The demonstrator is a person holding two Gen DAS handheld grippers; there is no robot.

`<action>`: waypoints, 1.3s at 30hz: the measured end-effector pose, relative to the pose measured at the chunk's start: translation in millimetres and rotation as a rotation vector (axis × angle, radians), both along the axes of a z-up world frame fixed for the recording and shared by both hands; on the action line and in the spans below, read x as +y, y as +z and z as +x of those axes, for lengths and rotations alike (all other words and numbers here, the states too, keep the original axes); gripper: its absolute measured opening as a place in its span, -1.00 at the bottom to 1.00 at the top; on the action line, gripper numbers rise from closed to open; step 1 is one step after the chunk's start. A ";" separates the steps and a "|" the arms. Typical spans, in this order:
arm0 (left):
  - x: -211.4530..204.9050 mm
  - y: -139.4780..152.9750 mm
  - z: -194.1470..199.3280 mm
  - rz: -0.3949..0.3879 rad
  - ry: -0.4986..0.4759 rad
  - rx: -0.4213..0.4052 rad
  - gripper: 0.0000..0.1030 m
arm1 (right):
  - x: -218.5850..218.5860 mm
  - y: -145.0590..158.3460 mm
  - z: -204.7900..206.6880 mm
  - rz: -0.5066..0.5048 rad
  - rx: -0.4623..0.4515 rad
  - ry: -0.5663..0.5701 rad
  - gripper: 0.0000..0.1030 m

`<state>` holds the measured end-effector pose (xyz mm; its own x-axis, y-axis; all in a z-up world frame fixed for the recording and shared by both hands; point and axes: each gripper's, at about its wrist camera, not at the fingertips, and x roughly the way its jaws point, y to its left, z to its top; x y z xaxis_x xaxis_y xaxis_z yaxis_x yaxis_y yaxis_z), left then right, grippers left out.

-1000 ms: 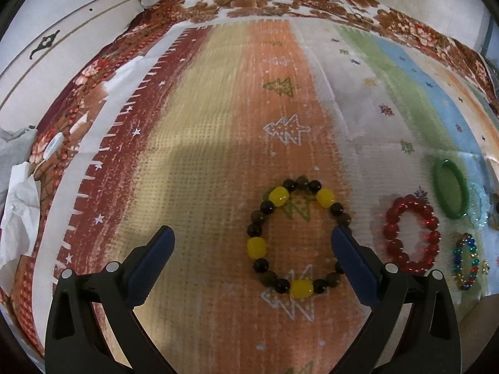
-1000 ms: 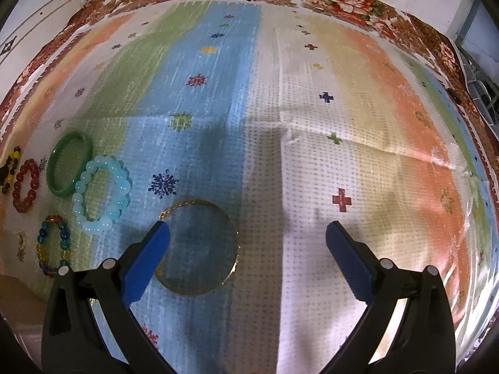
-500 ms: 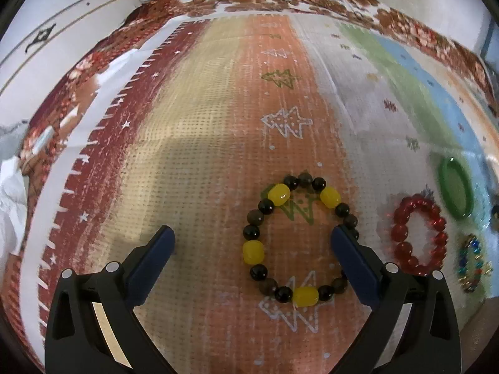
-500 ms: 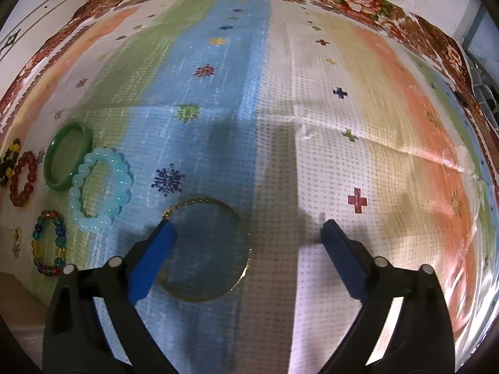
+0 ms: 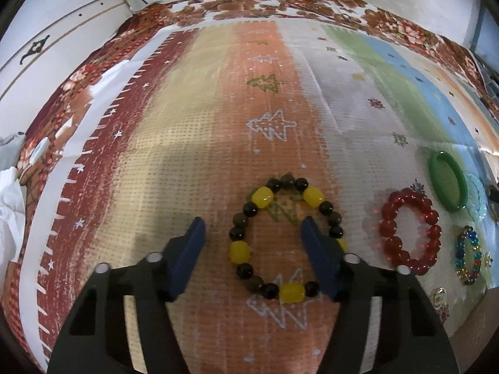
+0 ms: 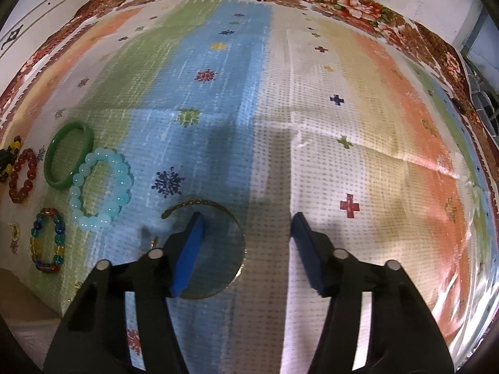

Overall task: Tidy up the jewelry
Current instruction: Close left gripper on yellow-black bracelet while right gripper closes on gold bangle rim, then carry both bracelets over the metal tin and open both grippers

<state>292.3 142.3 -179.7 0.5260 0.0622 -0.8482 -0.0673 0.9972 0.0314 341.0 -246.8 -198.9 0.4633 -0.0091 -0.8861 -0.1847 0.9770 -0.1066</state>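
Left gripper (image 5: 251, 237): we hold it half-spread, pinching nothing, straddling the left arc of the yellow-and-dark beaded bracelet (image 5: 282, 240).
Right of that bracelet: red bead bracelet (image 5: 410, 230), green bangle (image 5: 447, 185), multicoloured bead bracelet (image 5: 467, 255), grouped together.
Right gripper (image 6: 246, 229): half-spread, empty, over the thin gold hoop (image 6: 202, 249), farthest right.
Progress: we judge it partly sorted; these two pieces are left.
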 end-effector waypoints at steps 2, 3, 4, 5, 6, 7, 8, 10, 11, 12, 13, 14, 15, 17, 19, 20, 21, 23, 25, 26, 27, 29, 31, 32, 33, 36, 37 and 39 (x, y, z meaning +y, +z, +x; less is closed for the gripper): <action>-2.3 0.1 0.3 0.002 -0.006 0.000 -0.20 | -2.0 0.8 -0.7 -0.017 -0.005 -0.005 -0.16; -4.6 0.4 0.2 0.004 -0.011 0.002 -0.43 | -3.5 1.2 -0.5 -0.027 -0.008 -0.008 -0.27; -6.3 0.8 0.5 0.005 -0.015 0.004 -0.64 | -5.3 1.2 -0.6 -0.028 -0.009 -0.012 -0.34; -8.5 0.8 0.8 0.009 -0.018 0.006 -0.73 | -6.9 1.3 -0.3 -0.027 -0.010 -0.014 -0.39; -10.9 0.5 1.2 0.018 -0.021 0.008 -0.79 | -8.8 1.8 -0.5 -0.034 -0.013 -0.017 -0.54; -12.3 0.6 1.3 0.027 -0.021 0.009 -0.79 | -11.1 2.2 -0.8 -0.045 -0.018 -0.023 -0.70; -11.7 0.8 1.3 0.027 -0.019 0.008 -0.79 | -12.9 2.3 -0.7 -0.053 -0.021 -0.027 -0.78; -9.3 1.6 0.6 0.011 -0.013 0.003 -0.79 | -17.1 2.6 -0.9 -0.046 -0.023 -0.027 -0.85; -8.2 1.9 0.4 0.005 -0.010 0.000 -0.79 | -19.4 3.5 -1.1 -0.036 -0.024 -0.028 -0.86; -7.3 2.3 -0.2 -0.004 -0.006 -0.003 -0.80 | -19.8 4.0 -1.1 -0.031 -0.024 -0.030 -0.88; -5.3 3.6 -1.1 -0.022 0.001 -0.008 -0.80 | -20.3 4.7 -1.5 -0.030 -0.026 -0.030 -0.90; -4.9 4.2 -1.5 -0.032 0.004 -0.009 -0.80 | -20.4 6.1 -2.4 -0.030 -0.031 -0.032 -0.90; -3.8 5.8 -2.6 -0.049 0.006 -0.012 -0.80 | -20.1 7.3 -2.6 -0.029 -0.034 -0.034 -0.91; -5.5 7.9 -4.6 -0.050 0.001 -0.016 -0.80 | -20.4 11.2 -4.5 -0.019 -0.042 -0.038 -0.92; -7.8 11.4 -8.0 -0.046 -0.006 -0.025 -0.80 | -20.2 14.4 -7.5 -0.005 -0.041 -0.037 -0.92; -9.0 13.5 -9.3 -0.048 -0.009 -0.027 -0.80 | -19.2 15.8 -9.6 -0.001 -0.042 -0.035 -0.92; -10.6 17.0 -11.9 -0.049 -0.013 -0.034 -0.80 | -17.4 17.5 -12.4 0.000 -0.044 -0.029 -0.92; -13.6 23.9 -15.8 -0.049 -0.020 -0.048 -0.80 | -13.8 20.5 -16.7 0.001 -0.050 -0.020 -0.92; -16.5 30.8 -19.2 -0.053 -0.029 -0.059 -0.80 | -10.9 23.2 -21.1 0.006 -0.051 -0.013 -0.92; -17.8 34.4 -20.5 -0.053 -0.033 -0.062 -0.80 | -9.6 25.0 -23.5 0.007 -0.052 -0.010 -0.92; -19.2 37.4 -22.0 -0.053 -0.036 -0.064 -0.80 | -8.4 25.7 -25.2 0.008 -0.052 -0.008 -0.92; -23.2 45.5 -25.7 -0.047 -0.051 -0.073 -0.80 | -5.5 28.9 -30.3 0.011 -0.056 0.003 -0.92; -26.2 53.9 -29.9 -0.043 -0.062 -0.085 -0.80 | -0.7 33.2 -38.7 0.016 -0.062 0.020 -0.92; -27.4 57.7 -31.8 -0.042 -0.066 -0.091 -0.80 | 0.6 34.8 -41.6 0.019 -0.062 0.024 -0.92; -28.5 61.1 -33.4 -0.041 -0.068 -0.096 -0.80 | 3.4 38.2 -47.1 0.024 -0.065 0.030 -0.92; -33.3 73.0 -40.6 -0.042 -0.077 -0.112 -0.80 | 9.7 48.6 -57.2 0.031 -0.077 0.046 -0.92; -35.8 78.4 -44.2 -0.042 -0.084 -0.121 -0.80 | 11.6 52.7 -60.8 0.034 -0.083 0.051 -0.92; -39.5 85.5 -49.7 -0.040 -0.092 -0.132 -0.80 | 15.7 62.2 -68.1 0.040 -0.096 0.059 -0.92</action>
<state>242.5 102.7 -94.2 0.6346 -0.0239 -0.7725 0.0231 0.9997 -0.0120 272.9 -231.0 -136.7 0.5449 0.0550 -0.8367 -0.2328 0.9685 -0.0879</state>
